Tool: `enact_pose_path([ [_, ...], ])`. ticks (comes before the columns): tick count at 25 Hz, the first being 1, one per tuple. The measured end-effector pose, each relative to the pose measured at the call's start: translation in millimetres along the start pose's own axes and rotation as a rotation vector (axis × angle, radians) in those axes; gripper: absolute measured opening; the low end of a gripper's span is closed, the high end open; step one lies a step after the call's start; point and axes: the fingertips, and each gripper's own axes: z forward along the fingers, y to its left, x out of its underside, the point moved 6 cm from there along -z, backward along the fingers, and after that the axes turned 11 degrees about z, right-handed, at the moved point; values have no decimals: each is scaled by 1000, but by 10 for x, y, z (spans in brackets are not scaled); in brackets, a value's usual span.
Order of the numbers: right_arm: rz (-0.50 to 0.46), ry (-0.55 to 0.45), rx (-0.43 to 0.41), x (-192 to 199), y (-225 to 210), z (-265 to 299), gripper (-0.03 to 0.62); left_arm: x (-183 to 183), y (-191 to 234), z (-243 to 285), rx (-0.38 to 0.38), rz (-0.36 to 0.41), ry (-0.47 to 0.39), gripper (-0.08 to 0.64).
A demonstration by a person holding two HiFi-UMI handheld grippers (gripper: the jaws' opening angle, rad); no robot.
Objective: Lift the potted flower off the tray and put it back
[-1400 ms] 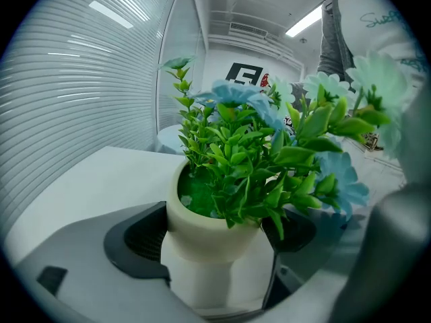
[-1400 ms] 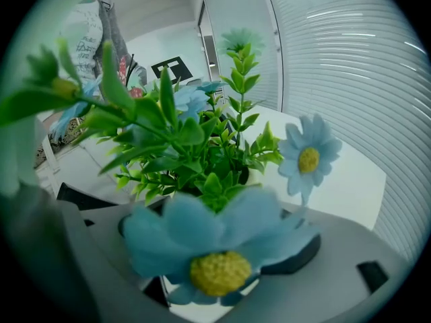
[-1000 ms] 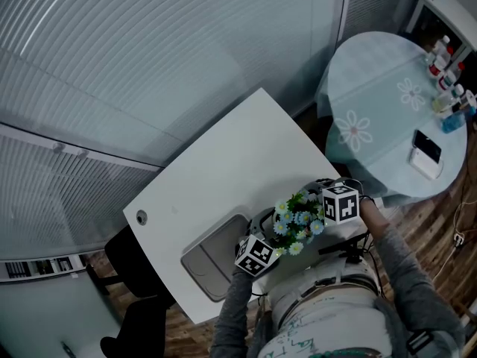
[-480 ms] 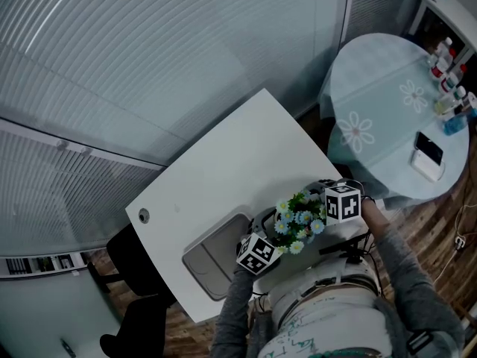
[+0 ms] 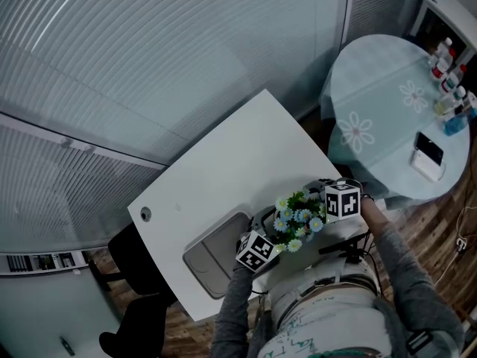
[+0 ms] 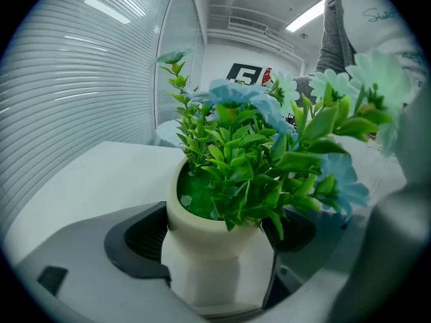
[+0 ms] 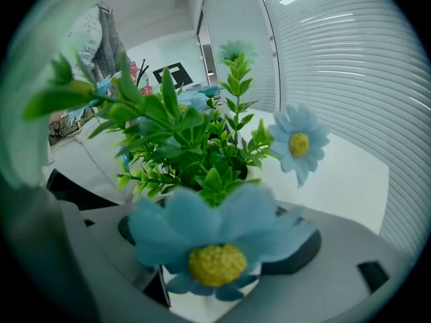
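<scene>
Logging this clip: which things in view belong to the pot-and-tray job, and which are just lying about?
Job in hand: potted flower, held to one side of the grey tray; left gripper and right gripper, jaws closed on its pot; white table under the tray.

Lying about: round table with flowered cloth, its bottles and phone; black chair.

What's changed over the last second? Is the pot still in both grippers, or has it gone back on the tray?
Hardly anything moved. The potted flower may have drifted very slightly toward the tray, but the head camera shifted a little too. Nothing was taken hold of or let go. The left gripper and right gripper stay clamped on the pot, which remains beside the tray, not on it.
</scene>
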Motion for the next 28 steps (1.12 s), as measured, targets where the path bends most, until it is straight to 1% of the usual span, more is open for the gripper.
enact_pose_path([
  [10, 11, -10, 3, 46, -12, 6, 376, 12, 7, 12, 0, -3, 5, 443],
  [13, 16, -44, 1, 33, -8, 10, 376, 13, 16, 13, -5, -2, 1, 443],
  [17, 31, -71, 2, 41, 12, 7, 376, 41, 5, 15, 0, -6, 18, 443],
  [23, 40, -60, 12, 49, 6, 18, 376, 19, 12, 13, -3, -5, 15, 443],
  [28, 80, -70, 31, 99, 3, 29, 376, 46, 1, 40, 6, -14, 17, 443],
])
